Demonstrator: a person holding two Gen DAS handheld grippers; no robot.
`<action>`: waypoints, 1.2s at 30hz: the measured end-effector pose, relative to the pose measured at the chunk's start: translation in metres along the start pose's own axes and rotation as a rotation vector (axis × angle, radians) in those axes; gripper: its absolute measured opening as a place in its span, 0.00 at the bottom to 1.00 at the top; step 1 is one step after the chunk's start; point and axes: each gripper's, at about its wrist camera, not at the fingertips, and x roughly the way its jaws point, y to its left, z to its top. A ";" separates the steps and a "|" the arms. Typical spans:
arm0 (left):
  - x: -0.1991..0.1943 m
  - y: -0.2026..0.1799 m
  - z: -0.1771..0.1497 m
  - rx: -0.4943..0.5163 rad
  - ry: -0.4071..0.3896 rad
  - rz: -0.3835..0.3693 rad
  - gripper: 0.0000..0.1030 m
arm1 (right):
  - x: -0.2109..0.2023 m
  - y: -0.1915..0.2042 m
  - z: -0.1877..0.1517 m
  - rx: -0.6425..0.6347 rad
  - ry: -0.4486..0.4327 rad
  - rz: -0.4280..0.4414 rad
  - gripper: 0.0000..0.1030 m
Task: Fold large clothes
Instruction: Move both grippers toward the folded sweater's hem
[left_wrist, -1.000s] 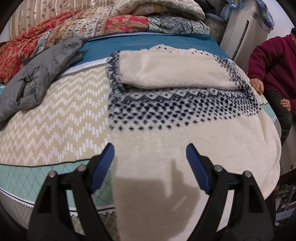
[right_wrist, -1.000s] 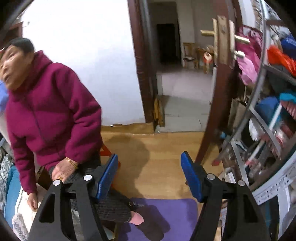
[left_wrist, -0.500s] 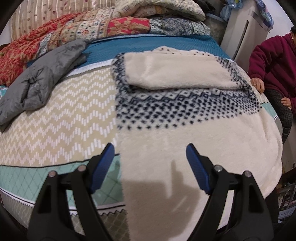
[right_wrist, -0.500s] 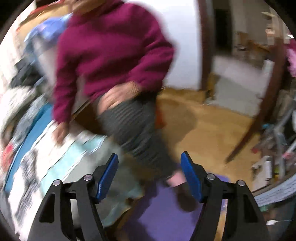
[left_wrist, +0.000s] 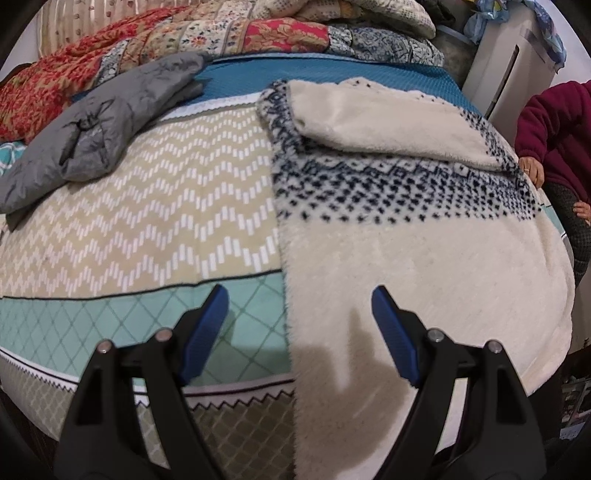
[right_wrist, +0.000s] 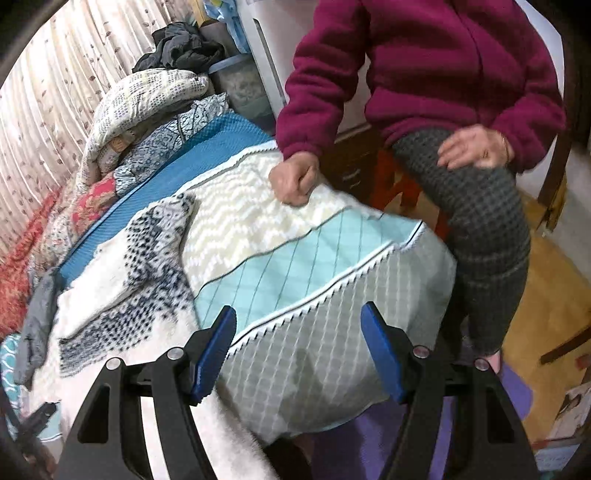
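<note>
A large cream fleece garment (left_wrist: 424, 251) with a navy dotted band lies flat on the bed, one sleeve folded across its top. Its left edge runs down the middle of the left wrist view. My left gripper (left_wrist: 300, 325) hovers open just above that edge near the hem, nothing between its blue pads. In the right wrist view the same garment (right_wrist: 122, 273) lies to the left. My right gripper (right_wrist: 299, 350) hangs open over the bed's corner, above the mint and grey bedspread (right_wrist: 317, 347), holding nothing.
A grey padded jacket (left_wrist: 92, 140) lies on the bed's left. Patterned quilts (left_wrist: 221, 37) are piled at the far end. A person in a maroon fleece (right_wrist: 424, 66) sits by the bed's corner, one fist (right_wrist: 295, 179) on the bedspread. Wooden floor and a purple mat (right_wrist: 388, 435) lie below.
The right gripper has swung from facing the doorway and floor round and down to the bed's corner. The left gripper has shifted left, so the garment's edge now lies between its fingers.
</note>
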 end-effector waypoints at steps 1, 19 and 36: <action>0.001 0.000 -0.001 0.001 0.006 0.002 0.75 | -0.001 0.000 -0.005 0.003 0.006 0.004 0.53; -0.017 0.026 -0.036 -0.037 0.002 -0.023 0.75 | 0.016 0.073 -0.047 -0.166 0.077 0.107 0.53; -0.044 0.065 -0.082 -0.142 0.043 -0.228 0.75 | 0.011 0.097 -0.081 -0.273 0.127 0.125 0.47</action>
